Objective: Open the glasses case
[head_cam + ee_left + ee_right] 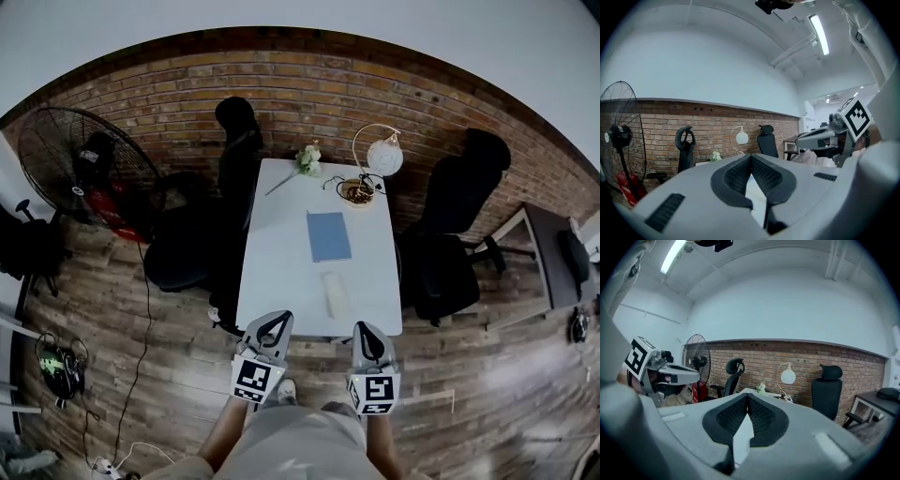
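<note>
A pale, oblong glasses case lies closed near the front edge of the white table, right of its middle. Both grippers hover just short of that front edge and point toward the table. My left gripper is left of the case and my right gripper is right of it, and neither touches it. In the left gripper view the jaws meet at their tips with nothing between them. The right gripper view shows the same, with the tips together and empty. The case is hidden behind the jaws in both gripper views.
A blue notebook lies mid-table beyond the case. At the far end are a flower bunch, a small basket and a globe lamp. Black office chairs flank the table. A floor fan stands left, before a brick wall.
</note>
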The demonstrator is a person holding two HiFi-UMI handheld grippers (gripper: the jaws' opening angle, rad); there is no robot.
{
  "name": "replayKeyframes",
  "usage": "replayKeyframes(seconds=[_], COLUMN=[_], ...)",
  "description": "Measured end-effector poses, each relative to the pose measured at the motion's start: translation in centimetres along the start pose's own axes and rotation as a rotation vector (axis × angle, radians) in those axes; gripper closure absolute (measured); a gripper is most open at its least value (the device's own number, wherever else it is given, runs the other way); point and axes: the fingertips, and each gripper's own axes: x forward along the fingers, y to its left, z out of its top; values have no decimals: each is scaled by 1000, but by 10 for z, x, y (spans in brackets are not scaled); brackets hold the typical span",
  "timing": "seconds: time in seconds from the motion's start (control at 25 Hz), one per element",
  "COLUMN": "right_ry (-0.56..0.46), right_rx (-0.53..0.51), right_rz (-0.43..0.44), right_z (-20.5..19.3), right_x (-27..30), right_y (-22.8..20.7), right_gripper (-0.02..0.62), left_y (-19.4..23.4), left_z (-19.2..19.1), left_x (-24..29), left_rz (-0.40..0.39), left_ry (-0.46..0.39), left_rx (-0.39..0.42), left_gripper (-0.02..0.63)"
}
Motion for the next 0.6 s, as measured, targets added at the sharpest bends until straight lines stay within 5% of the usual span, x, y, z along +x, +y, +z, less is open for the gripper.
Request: replayKeyframes(seconds=[0.6], right_ry=[20], right_rx=[-16], right_rz=[-7], right_z=[1], right_x=[11], right_y=[13], right_gripper=[589], left_y=[16], left_z=[-7], left_x=[-4], left_rz=[-11], left_ry=[-7], left_rx=[-34], left_gripper=[603])
